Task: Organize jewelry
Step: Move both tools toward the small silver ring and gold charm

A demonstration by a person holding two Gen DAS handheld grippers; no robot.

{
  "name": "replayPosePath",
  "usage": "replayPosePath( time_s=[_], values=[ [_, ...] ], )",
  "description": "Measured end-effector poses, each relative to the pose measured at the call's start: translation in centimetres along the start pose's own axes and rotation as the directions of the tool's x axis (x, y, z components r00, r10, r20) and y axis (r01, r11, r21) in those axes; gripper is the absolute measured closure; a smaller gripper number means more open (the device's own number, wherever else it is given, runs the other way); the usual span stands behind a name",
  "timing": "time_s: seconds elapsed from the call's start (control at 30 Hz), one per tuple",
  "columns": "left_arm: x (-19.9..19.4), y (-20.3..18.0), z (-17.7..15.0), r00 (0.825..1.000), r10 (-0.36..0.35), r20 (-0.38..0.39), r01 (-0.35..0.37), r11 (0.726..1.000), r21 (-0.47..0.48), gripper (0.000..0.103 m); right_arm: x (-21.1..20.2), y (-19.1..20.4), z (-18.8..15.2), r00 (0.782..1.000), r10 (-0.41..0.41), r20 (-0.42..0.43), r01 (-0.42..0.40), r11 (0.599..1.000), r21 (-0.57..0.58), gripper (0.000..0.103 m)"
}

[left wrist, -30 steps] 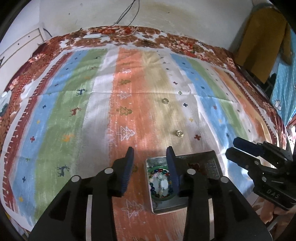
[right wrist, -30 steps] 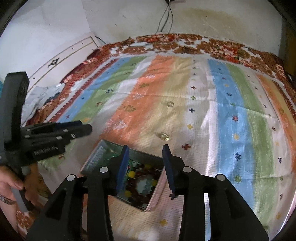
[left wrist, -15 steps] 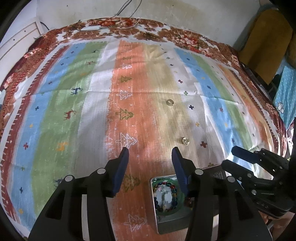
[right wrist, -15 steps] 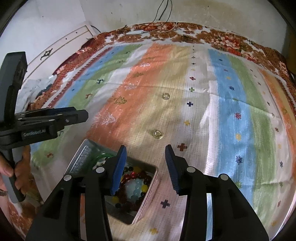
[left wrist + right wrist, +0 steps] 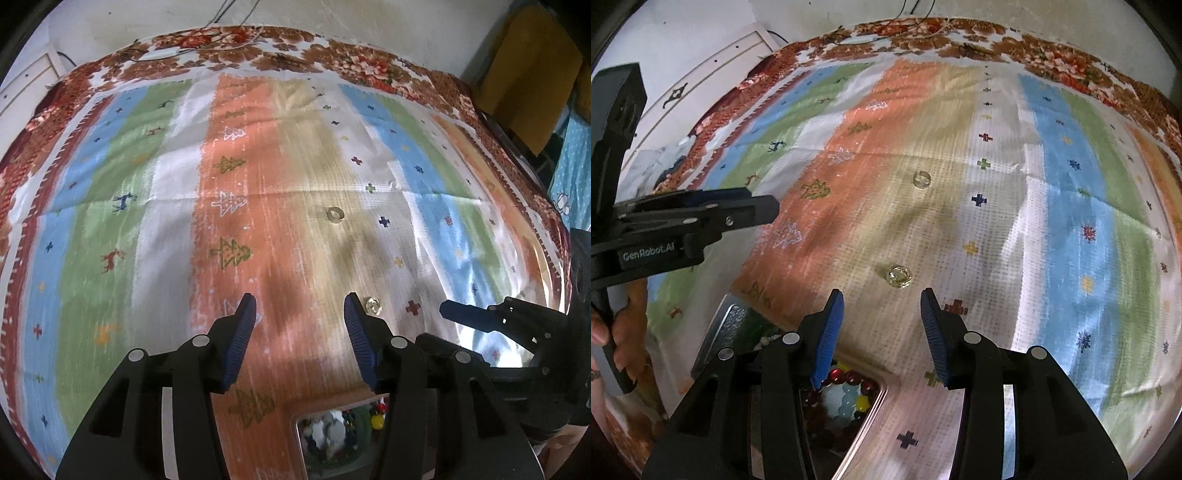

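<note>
On the striped, patterned bedspread (image 5: 997, 229), two small rings are lying apart from each other along the tan stripe. The nearer gold ring (image 5: 899, 276) is looking knotted or ornate on top and is sitting just ahead of the right gripper (image 5: 882, 325); in the left wrist view this same gold ring (image 5: 373, 305) is showing just beside the tip of that gripper's right-hand finger. The farther ring (image 5: 921, 179) is reading as a plain, pale band, lying flat with its opening facing upward in the left wrist view (image 5: 335, 214); motion blur is hiding finer detail. Neither ring is showing a clear long axis.

A metal tin (image 5: 724, 325) is sitting below both grippers at the near edge of the cloth, its long side running away to the left in the right wrist view. It is holding beaded bracelets (image 5: 846, 395) in red, yellow and pale blue.

The left gripper (image 5: 299, 332) is hovering over the orange stripe with its blue-padded fingers spread wide and nothing between them. The right gripper is likewise standing wide apart and empty, pointing toward the gold ring. A person's hand (image 5: 624, 339) is gripping the left tool's handle at the left edge.
</note>
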State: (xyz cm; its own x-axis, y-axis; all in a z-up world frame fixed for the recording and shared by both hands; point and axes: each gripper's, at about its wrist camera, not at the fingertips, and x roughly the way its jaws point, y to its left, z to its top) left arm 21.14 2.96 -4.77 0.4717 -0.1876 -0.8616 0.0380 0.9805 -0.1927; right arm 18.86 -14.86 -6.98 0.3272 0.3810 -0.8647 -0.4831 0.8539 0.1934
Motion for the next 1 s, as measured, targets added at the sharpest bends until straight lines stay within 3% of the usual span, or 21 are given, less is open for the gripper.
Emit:
replayPosePath(
  time_s=[0.5, 0.67, 1.0],
  values=[
    [4.9, -1.4, 3.9, 0.998, -0.033, -0.053, 0.038, 0.994, 0.103, 0.049, 3.8, -0.8, 1.7, 0.996, 0.015, -0.092, -0.019, 0.999, -0.036, 0.060],
    [7.0, -1.5, 4.9, 0.998, 0.002, -0.068, 0.007, 0.990, 0.138, 0.047, 4.5, -1.6, 2.5, 0.996, 0.028, -0.085, -0.029, 1.000, -0.011, 0.060],
    [9.8, -2.2, 6.8, 0.996, -0.010, -0.086, 0.027, 0.982, 0.189, 0.045, 6.6, -1.5, 2.8, 0.989, 0.045, -0.142, -0.051, 0.998, -0.038, 0.060]
  ],
)
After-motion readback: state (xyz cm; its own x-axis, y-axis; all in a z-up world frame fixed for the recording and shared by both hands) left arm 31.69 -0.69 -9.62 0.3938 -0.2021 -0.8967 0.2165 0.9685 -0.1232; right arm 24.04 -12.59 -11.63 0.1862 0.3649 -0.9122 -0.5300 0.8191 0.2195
